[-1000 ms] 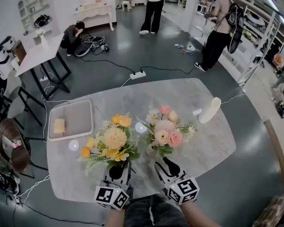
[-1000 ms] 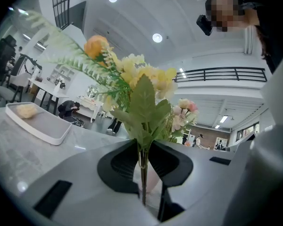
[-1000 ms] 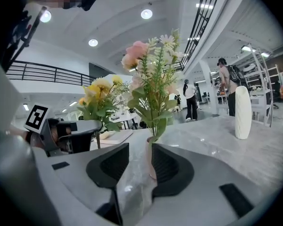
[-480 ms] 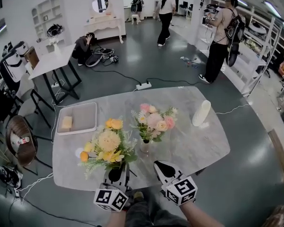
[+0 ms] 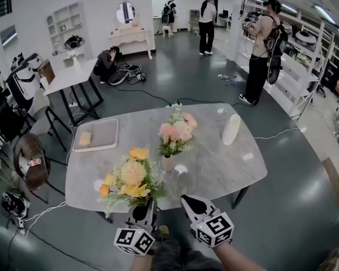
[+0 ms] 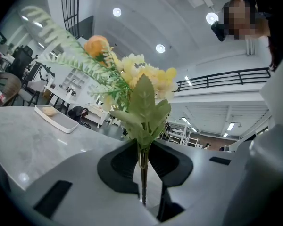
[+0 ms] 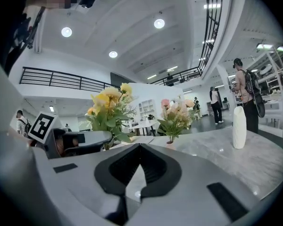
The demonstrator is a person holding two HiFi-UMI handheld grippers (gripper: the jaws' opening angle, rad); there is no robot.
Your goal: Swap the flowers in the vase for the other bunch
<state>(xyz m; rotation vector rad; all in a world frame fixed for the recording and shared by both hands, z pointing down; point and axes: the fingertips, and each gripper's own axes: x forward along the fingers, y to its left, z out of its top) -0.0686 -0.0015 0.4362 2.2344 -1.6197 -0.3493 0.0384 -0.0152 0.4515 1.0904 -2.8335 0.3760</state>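
A bunch of yellow flowers (image 5: 130,180) stands upright in my left gripper (image 5: 140,209), which is shut on its stems over the table's near edge. In the left gripper view the thin stems (image 6: 142,173) run down between the pads of the left gripper (image 6: 142,149). Pink flowers (image 5: 175,133) stand in a small pale vase (image 5: 168,163) mid-table, apart from both grippers. My right gripper (image 5: 188,200) is shut with nothing in it, to the right of the yellow bunch. The right gripper view shows the right gripper (image 7: 139,149) closed, with the yellow flowers (image 7: 108,107) and pink flowers (image 7: 174,114) beyond.
A tall white vase (image 5: 230,130) stands at the marble table's (image 5: 226,168) right side. A grey tray (image 5: 99,134) with a yellow block (image 5: 85,139) lies at the far left. A chair (image 5: 31,162) is left of the table. Several people (image 5: 263,49) stand on the floor beyond.
Both grippers have drawn back from the pink flowers to the table's near edge, the left one carrying the yellow bunch. The right gripper is no longer by the small vase.
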